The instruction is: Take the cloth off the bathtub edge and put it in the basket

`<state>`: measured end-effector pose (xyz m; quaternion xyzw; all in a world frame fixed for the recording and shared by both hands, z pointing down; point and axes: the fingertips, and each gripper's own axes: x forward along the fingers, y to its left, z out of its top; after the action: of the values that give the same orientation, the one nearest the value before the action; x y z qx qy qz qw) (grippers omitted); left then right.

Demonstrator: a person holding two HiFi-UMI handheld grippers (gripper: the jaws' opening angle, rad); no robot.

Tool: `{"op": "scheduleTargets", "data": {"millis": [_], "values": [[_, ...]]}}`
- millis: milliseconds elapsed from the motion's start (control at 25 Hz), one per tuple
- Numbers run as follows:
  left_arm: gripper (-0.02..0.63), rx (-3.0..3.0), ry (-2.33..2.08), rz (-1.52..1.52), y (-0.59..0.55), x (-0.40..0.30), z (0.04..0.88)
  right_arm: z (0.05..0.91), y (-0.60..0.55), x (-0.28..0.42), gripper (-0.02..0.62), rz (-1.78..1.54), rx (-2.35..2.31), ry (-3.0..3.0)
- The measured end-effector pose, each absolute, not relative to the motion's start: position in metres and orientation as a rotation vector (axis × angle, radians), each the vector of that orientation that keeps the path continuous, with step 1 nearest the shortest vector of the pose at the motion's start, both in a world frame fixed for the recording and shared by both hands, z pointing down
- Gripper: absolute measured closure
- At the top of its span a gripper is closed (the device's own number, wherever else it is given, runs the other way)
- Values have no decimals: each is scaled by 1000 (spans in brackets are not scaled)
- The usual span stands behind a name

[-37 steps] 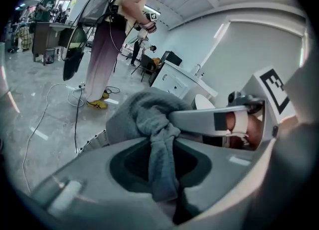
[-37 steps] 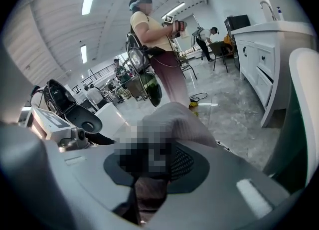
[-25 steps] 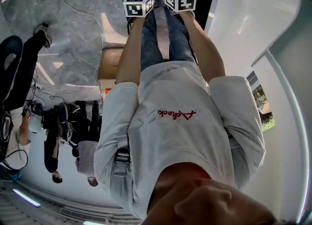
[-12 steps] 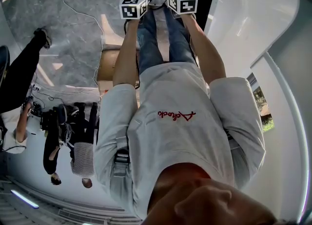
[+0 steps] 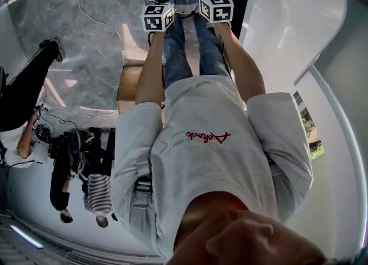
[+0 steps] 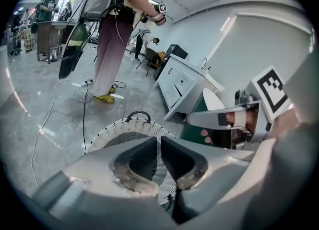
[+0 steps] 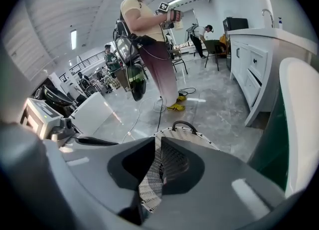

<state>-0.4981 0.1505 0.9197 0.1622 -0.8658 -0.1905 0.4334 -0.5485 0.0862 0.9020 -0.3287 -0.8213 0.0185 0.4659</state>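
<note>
- Left gripper view: left gripper (image 6: pixel 159 142) hangs over the basket (image 6: pixel 120 127). Its jaws have just been closing and sit all but together, with only basket weave showing through the slit and nothing between them.
- Right gripper view: right gripper (image 7: pixel 155 141) is also above the basket, angled down. Its jaws have just been closing too, tips together and empty, with the wicker visible behind the gap.
- Head view: both arms reach forward side by side, marker cubes close together at the top of frame, and the bathtub (image 5: pixel 299 28) is on the person's right.
- Cloth: neither gripper holds it, and none lies on the part of the tub edge that shows, which is bare white.
- The jaws hide most of the basket's inside in both gripper views. Something dark sits at the basket in the head view, but I cannot tell if it is the cloth.
- Step, as a judgement: the drop into the basket looks done or just finishing, and no pick-up is in hand.
- Next move calls for lifting both grippers up and clear of the rim without snagging the dark handle, then checking that no cloth hangs over the side.
- Basket look: round, white woven wall, dark loop handle, standing on the grey floor (image 7: pixel 209 104) near the tub.
- Cloth look: colour and fold cannot be told here.
</note>
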Motion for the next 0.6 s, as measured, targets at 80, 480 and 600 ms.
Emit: {"op": "scheduleTargets", "data": {"millis": [80, 480, 600], "values": [[603, 404, -2166, -470, 151, -500, 912, 895, 84, -551, 592, 37, -798, -2030], [604, 426, -2217, -423, 157, -517, 873, 858, 88, -562, 592, 73, -828, -2076], [604, 431, -2282, -405, 162, -530, 848, 832, 91, -570, 589, 82, -884, -2136]]}}
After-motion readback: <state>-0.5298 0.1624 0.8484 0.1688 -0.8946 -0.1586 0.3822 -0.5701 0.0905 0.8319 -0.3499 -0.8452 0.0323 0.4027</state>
